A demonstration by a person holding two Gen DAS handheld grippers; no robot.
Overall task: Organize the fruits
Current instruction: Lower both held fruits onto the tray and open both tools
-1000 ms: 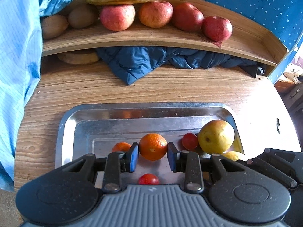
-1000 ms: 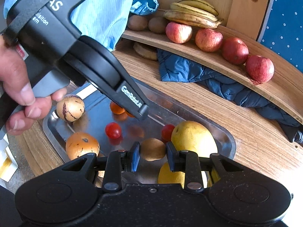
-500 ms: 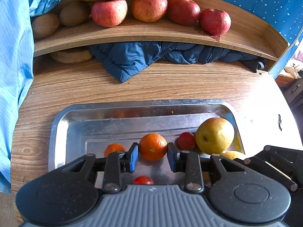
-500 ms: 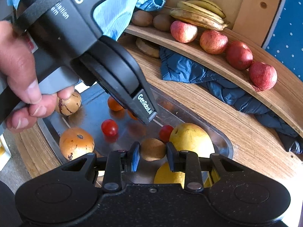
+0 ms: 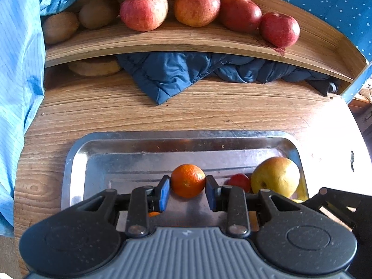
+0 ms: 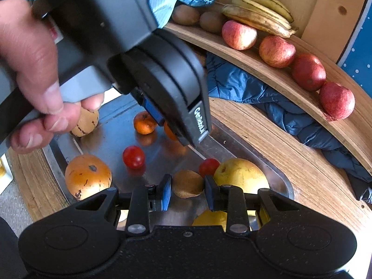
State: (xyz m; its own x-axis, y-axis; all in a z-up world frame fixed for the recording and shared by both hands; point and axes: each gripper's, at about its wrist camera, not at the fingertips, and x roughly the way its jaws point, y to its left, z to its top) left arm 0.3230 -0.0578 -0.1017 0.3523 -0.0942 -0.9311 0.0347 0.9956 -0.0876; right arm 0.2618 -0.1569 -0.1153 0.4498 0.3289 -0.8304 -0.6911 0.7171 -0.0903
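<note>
My left gripper [image 5: 187, 186] is shut on a small orange mandarin [image 5: 187, 178] over the metal tray [image 5: 74, 162]. In the right wrist view that gripper, held by a hand [image 6: 30, 69], hangs above the tray's far part and half hides the mandarin [image 6: 169, 130]. My right gripper [image 6: 187, 189] is shut on a brown kiwi [image 6: 187, 182] near the tray's right end, beside a yellow-green pear [image 6: 240, 176]. Loose in the tray lie another mandarin [image 6: 144, 122], two cherry tomatoes [image 6: 133, 157] and two striped orange-tan fruits [image 6: 88, 176].
A curved wooden shelf [image 5: 186, 44] at the back carries several red apples [image 5: 144, 11], bananas [image 6: 258, 16] and kiwis [image 5: 60, 26]. A dark blue jacket [image 5: 176, 74] is bunched under it. A light blue sleeve [image 5: 18, 93] hangs at the left. A yellow fruit [image 6: 210, 217] lies below my right fingers.
The left gripper has shifted with the mandarin still in its pads; the loose fruit under it slid down out of its view. The right view has rolled slightly, kiwi still gripped.
</note>
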